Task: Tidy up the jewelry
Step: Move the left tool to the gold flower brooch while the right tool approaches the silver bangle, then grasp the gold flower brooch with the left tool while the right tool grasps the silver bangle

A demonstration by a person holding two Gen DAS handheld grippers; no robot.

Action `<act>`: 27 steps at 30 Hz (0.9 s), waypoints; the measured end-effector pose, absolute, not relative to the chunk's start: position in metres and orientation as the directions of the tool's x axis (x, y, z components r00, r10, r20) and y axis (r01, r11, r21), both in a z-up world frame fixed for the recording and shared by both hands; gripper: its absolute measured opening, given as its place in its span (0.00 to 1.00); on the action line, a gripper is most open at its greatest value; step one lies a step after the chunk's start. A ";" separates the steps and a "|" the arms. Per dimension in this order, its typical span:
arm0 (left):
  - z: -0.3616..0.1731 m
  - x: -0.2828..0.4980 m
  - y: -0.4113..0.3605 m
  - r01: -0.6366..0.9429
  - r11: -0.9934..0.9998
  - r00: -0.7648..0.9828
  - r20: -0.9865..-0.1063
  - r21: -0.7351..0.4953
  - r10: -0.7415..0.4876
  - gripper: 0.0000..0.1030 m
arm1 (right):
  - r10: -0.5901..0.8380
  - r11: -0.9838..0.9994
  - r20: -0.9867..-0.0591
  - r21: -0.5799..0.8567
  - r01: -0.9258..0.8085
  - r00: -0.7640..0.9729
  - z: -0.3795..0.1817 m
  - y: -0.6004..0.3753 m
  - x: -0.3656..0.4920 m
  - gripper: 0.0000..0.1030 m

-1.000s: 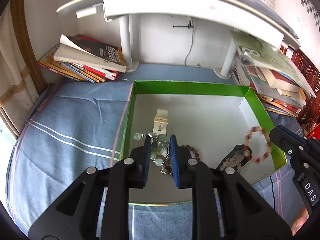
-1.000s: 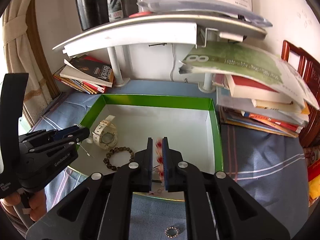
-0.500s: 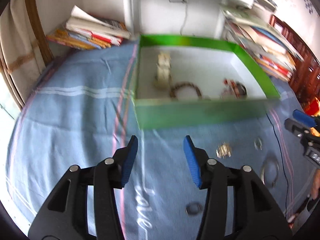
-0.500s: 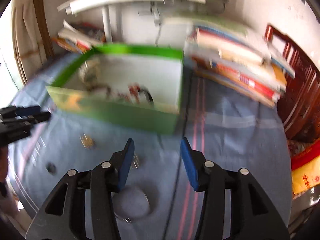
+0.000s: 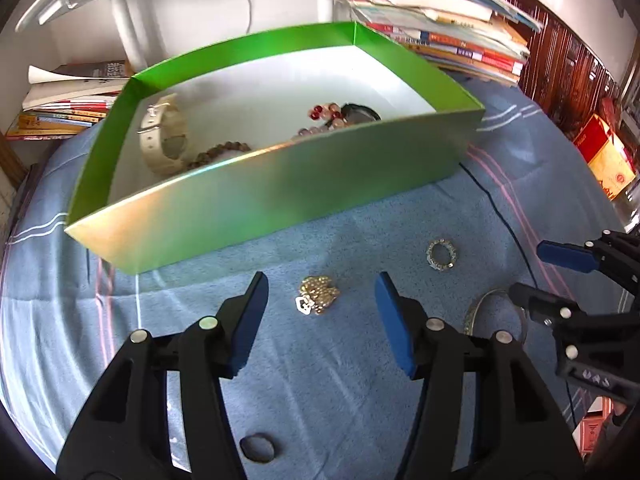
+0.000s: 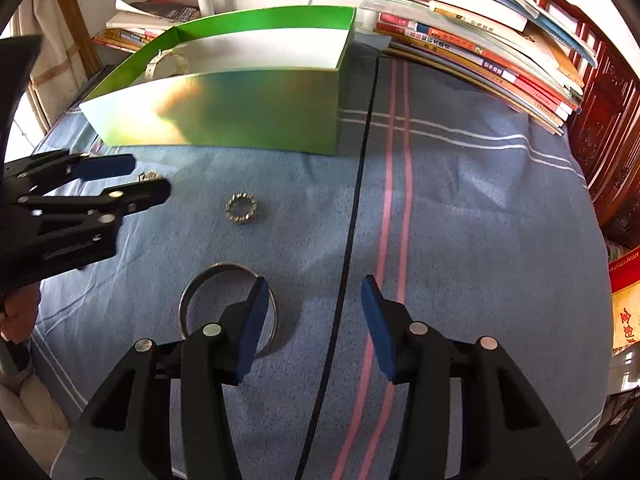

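A green box [image 5: 280,192] holds a cream watch [image 5: 162,136], a brown bead bracelet [image 5: 218,152] and a red bead bracelet [image 5: 326,112]. My left gripper [image 5: 320,312] is open, with a gold chain clump [image 5: 318,300] lying on the cloth between its fingers. A studded ring [image 5: 441,255] lies to its right; it also shows in the right wrist view [image 6: 243,208]. My right gripper [image 6: 312,320] is open and empty, its left finger over a silver bangle [image 6: 208,280].
A blue striped cloth [image 6: 460,200] covers the table. A black cable [image 6: 356,200] runs across it. Book stacks [image 6: 480,52] sit at the back right and back left [image 5: 68,100]. A small dark ring [image 5: 258,446] lies near the front edge.
Both grippers released their jewelry in the box, opened, and pulled back over the cloth in front of it. The left gripper is now low over the gold chain.
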State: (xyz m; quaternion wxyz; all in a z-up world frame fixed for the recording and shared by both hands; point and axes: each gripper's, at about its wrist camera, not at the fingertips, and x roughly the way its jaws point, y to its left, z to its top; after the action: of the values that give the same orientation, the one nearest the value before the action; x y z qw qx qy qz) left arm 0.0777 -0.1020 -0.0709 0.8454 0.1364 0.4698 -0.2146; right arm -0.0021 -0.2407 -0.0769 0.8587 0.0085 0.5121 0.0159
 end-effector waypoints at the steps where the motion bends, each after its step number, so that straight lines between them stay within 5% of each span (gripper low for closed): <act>1: -0.075 0.080 -0.103 0.485 0.874 0.462 -0.858 0.034 -0.223 0.45 | 0.034 0.999 -0.881 0.027 -0.021 0.473 -0.078 -0.240 -0.002 0.46; 2: -0.078 0.083 -0.102 0.470 0.882 0.456 -0.866 0.038 -0.206 0.32 | 0.035 0.999 -0.881 0.026 -0.025 0.471 -0.079 -0.238 -0.003 0.46; 6: -0.082 0.094 -0.090 0.410 0.912 0.450 -0.872 0.011 -0.192 0.24 | 0.046 0.999 -0.879 0.030 -0.042 0.475 -0.079 -0.231 -0.004 0.45; 10: -0.082 0.096 -0.081 0.371 0.929 0.464 -0.869 0.015 -0.171 0.23 | 0.048 0.997 -0.879 0.014 -0.074 0.475 -0.082 -0.216 -0.001 0.15; 13: -0.082 0.091 -0.075 0.341 0.939 0.483 -0.864 0.037 -0.141 0.22 | 0.055 0.995 -0.867 0.009 -0.096 0.495 -0.083 -0.202 0.003 0.10; 27: -0.080 0.062 -0.018 0.198 0.977 0.538 -0.842 0.084 -0.037 0.22 | 0.121 0.990 -0.860 0.068 -0.123 0.495 -0.081 -0.164 0.021 0.08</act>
State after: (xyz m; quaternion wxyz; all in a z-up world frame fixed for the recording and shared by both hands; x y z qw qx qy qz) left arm 0.0619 -0.0176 -0.0798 0.8728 0.0847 0.4759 -0.0675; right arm 0.0207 -0.1643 -0.0815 0.8646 -0.0011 0.4976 0.0707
